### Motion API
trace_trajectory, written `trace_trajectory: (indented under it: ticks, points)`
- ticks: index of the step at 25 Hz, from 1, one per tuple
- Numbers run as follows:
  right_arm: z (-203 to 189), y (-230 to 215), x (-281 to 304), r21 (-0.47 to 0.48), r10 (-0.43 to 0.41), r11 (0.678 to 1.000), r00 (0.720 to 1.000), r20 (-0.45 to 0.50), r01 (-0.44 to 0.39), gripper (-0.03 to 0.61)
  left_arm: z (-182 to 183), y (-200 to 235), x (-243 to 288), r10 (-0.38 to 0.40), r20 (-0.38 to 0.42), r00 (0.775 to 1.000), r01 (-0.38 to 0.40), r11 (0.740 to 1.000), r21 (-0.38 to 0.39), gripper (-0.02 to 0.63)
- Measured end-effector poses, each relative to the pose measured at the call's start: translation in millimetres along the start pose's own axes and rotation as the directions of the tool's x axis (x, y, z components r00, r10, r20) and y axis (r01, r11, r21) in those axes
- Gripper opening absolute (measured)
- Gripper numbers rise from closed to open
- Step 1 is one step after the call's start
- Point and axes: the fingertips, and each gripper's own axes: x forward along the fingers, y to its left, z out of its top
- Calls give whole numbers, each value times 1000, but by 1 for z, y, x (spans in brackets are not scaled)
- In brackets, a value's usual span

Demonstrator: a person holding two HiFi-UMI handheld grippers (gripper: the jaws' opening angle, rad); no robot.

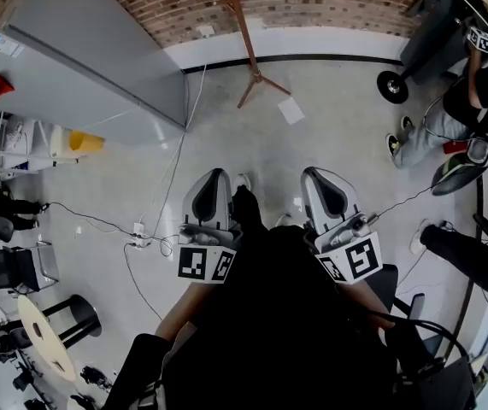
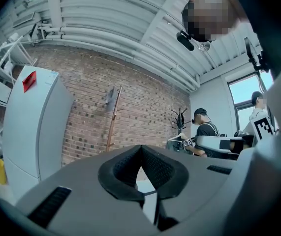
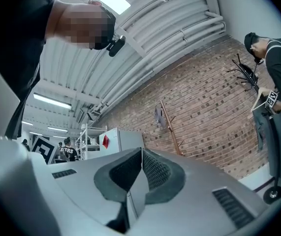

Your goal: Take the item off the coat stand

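Jaws together, nothing held, on left gripper [image 1: 212, 178] and right gripper [image 1: 319, 176]. Upright coat stand [image 1: 248, 41] well ahead, roughly between them; grey item [image 2: 109, 96] hangs near its top.

Place: workshop or test lab in an industrial hall.
Evidence: bare brick wall [image 2: 145, 107]; exposed ceiling pipes [image 2: 106, 38]; strip lights [image 3: 51, 101]; metal shelving [image 3: 88, 134]; white fridge [image 2: 32, 127]; pale hard floor [image 1: 312, 152] with loose cables [image 1: 98, 223] and power strip [image 1: 138, 240]; another person [image 2: 206, 132] working nearby.
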Motion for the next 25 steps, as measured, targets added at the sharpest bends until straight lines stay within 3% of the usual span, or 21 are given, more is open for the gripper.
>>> trace_trajectory:
  ticks: [13,18,25]
  points:
    - [-14,-46,40,-27,-61,998,998,-11,60,20,-26,21,71,-65,6,998,65,997,-45,17]
    - [-8,-74,99,-53,-63,997,998,-18,62,20,-16,42,132,-113,17,993,114,988,-103,17]
    - [3,-112,197,-75,-68,995,998,-10,67,20,12,98,221,-135,42,990,139,984,-109,17]
